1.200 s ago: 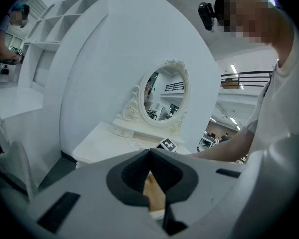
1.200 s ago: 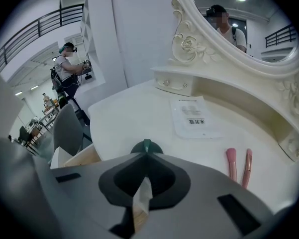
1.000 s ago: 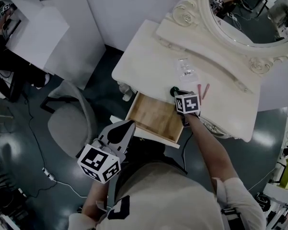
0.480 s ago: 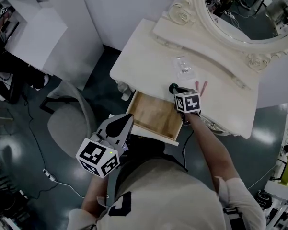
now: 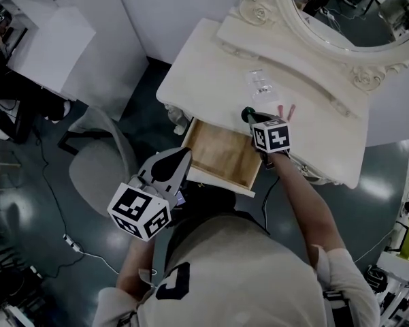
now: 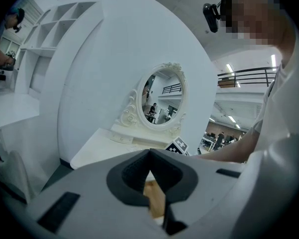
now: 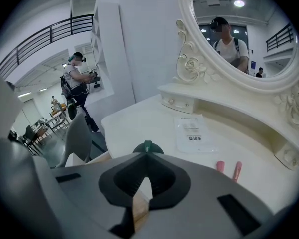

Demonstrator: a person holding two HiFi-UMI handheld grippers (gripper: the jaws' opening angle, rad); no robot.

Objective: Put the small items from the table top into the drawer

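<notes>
- The right claw (image 7: 147, 154) is narrowed to nothing, its tips meeting over the front of the table (image 5: 204, 73).
- A small dark green round thing (image 7: 148, 147) sits right at those tips; whether they pinch it cannot be told.
- Two pink sticks (image 7: 228, 168) lie side by side on the table, just right of the green thing.
- A clear flat packet (image 7: 193, 132) lies further back, toward the mirror (image 5: 347, 12).
- The drawer (image 5: 218, 157) stands pulled open below the table's front edge; only its wooden bottom shows.
- The left claw (image 6: 149, 152) is closed too, with nothing between its jaws. It hangs in the air off the drawer's front left corner, pointing at the drawer.
- A grey chair (image 5: 99, 176) stands left of the table.
</notes>
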